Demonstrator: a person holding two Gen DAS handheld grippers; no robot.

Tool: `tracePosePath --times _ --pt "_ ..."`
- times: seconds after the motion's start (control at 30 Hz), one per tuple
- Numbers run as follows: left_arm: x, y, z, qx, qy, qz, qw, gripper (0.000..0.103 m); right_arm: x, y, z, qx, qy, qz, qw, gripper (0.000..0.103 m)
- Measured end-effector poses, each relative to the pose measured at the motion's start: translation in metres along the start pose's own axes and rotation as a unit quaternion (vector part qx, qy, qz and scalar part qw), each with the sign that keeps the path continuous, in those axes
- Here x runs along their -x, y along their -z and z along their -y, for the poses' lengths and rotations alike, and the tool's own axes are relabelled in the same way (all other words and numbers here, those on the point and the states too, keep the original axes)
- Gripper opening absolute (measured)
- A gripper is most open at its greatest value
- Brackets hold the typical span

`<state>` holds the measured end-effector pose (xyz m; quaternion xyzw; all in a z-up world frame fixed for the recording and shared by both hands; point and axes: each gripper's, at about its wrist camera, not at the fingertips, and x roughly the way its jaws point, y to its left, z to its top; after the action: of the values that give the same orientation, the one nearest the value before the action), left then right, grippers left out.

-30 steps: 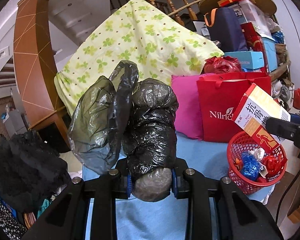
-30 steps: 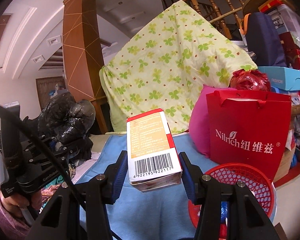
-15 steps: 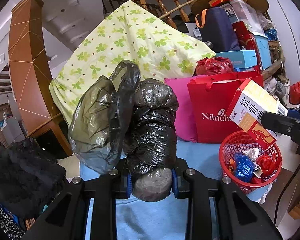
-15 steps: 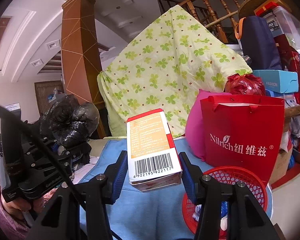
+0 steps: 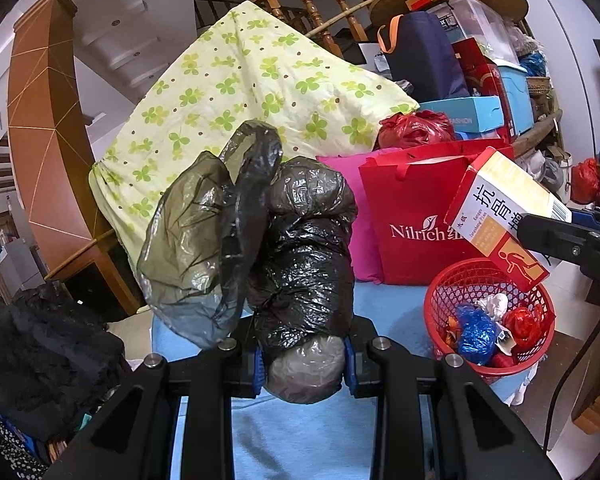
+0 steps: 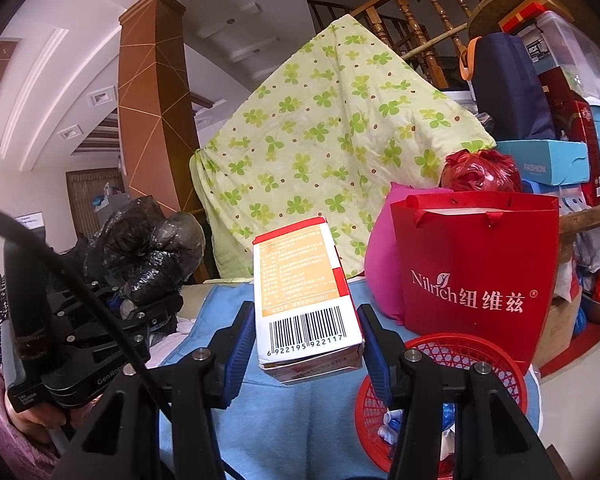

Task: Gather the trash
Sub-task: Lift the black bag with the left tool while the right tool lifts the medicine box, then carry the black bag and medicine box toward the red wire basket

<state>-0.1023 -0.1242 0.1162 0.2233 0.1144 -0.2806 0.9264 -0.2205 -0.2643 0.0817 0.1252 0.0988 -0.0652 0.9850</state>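
Left wrist view shows the left gripper [image 5: 304, 364] closed firmly on the lower end of a wad of black plastic bags [image 5: 296, 264], whose loose grey film billows up and to the left. Right wrist view shows the right gripper [image 6: 306, 340] with its pads pressed against both sides of a cardboard medicine box [image 6: 304, 296], held barcode end toward the camera. Both loads hang above the blue-covered table [image 5: 300, 432]. The red mesh basket [image 5: 460, 280] stands at the table's right edge, just in front of the red paper bag [image 5: 412, 216]; it already holds blue and red foil wrappers and crumpled white paper. The box sits above and slightly left of the basket rim. To complete the drop cleanly, centre the box over the basket opening before releasing, and lower it close to the contents so it cannot bounce out. Bring the bag wad across only after the right gripper is clear, as the loose film could snag on it or on the rim.
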Motion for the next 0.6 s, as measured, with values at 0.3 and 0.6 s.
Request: tracePosePath --times 0.3,0.6 --pt "-0.004 0.000 0.010 -0.005 0.006 -0.006 0.9999 0.032 0.003 0.001 0.005 -0.008 0.003 0.000 1.000 0.054" --pt "-0.010 0.002 0.016 -0.008 0.011 -0.015 0.9998 0.033 0.004 0.001 0.011 -0.015 0.005 0.000 1.000 0.054"
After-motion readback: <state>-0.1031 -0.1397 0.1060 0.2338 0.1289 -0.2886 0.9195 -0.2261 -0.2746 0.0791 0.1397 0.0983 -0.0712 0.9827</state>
